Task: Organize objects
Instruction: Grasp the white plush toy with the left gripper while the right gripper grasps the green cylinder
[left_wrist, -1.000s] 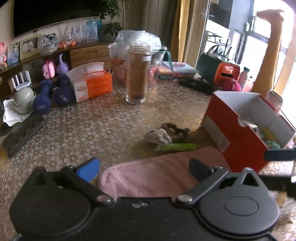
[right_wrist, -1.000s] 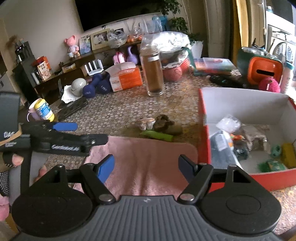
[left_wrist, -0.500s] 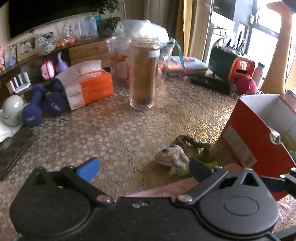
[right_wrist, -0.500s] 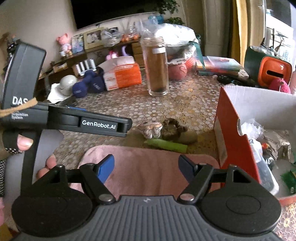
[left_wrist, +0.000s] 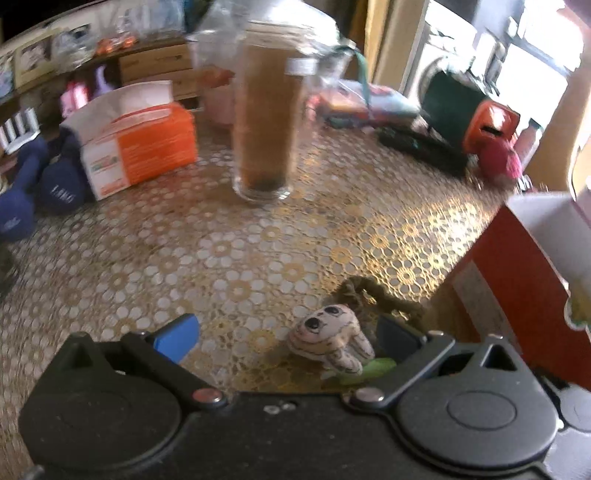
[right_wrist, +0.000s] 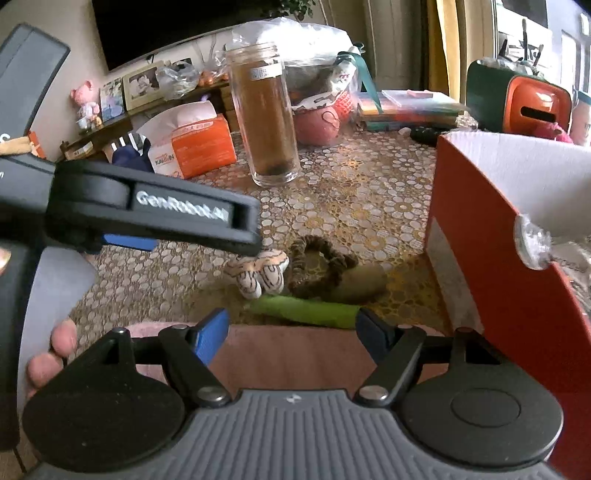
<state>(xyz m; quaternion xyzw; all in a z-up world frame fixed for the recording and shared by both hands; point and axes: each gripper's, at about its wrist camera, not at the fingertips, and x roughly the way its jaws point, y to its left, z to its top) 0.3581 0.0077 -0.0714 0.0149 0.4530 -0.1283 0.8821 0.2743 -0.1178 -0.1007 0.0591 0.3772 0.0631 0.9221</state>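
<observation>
Several small things lie loose on the patterned table (right_wrist: 369, 192), so the organizing looks only partly done. In the right wrist view a red box (right_wrist: 491, 280) with a white lining fills the right edge of the frame; something clear and crinkled shows at its rim, but what else it holds cannot be made out from here. Still outside it, at lower centre of the frame, sit a small striped plush toy (right_wrist: 264, 275), a brown scrunchie (right_wrist: 317, 264) touching it on the right, a green stick-shaped item (right_wrist: 306, 312) just below both, and a pink cloth (right_wrist: 288, 362) along the bottom edge.

The left gripper (left_wrist: 284, 332) has its jaws wide with nothing between the pads; in its own view the toy lies just inside the right-hand finger, low in the frame. The right gripper (right_wrist: 291, 332) also stands open and empty, above the far edge of the pink cloth with the green item just beyond its tips. By the look of it, the toy is the next piece to be picked up, and everything in this cluster is yet to be boxed.

Readable writing is sparse: "GenRobot.AI" runs along the left gripper's body at middle left of the right wrist view, and the orange tissue box (right_wrist: 199, 147) at upper left shows letters that seem to begin "KA". The tall jar (right_wrist: 267, 118) at upper centre carries a white label too small to read.
</observation>
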